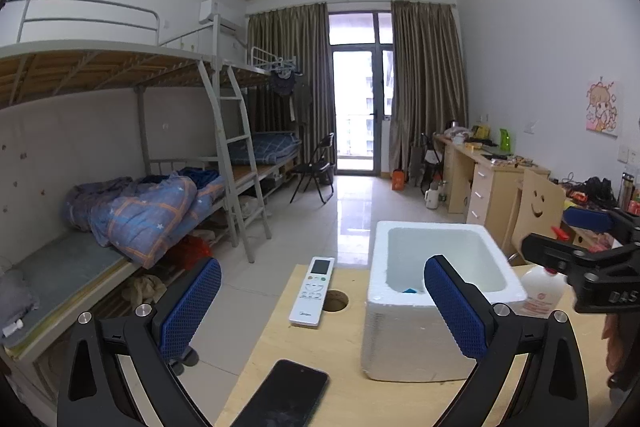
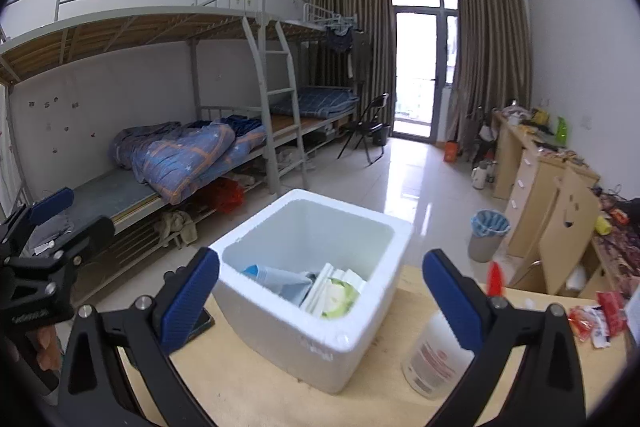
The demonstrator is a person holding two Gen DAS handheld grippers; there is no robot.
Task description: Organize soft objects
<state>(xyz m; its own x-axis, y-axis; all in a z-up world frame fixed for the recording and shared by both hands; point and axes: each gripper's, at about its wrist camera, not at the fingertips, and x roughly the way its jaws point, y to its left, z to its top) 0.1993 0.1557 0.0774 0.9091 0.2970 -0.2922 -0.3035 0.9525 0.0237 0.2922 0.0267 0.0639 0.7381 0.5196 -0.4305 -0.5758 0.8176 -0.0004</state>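
A white foam box (image 2: pixel 304 339) stands on the light wooden table (image 2: pixel 248 379). Inside it lie a grey-blue pouch with a blue cap (image 2: pixel 276 277) and a white-and-green soft pack (image 2: pixel 338 297) leaning on white flat pieces. My right gripper (image 2: pixel 321 255) hovers just above the box's near side, open, its blue pads wide apart with nothing between them. In the left wrist view the box (image 1: pixel 432 227) sits to the right. My left gripper (image 1: pixel 323 267) is open and holds nothing. The right gripper (image 1: pixel 580 239) shows at that view's right edge.
A white remote control (image 1: pixel 312 293), a round hole (image 1: pixel 334 301) and a dark phone (image 1: pixel 282 399) lie left of the box. A white bottle with a red cap (image 2: pixel 440 351) stands right of it, with snack packets (image 2: pixel 596 319) beyond. Bunk beds line the left wall.
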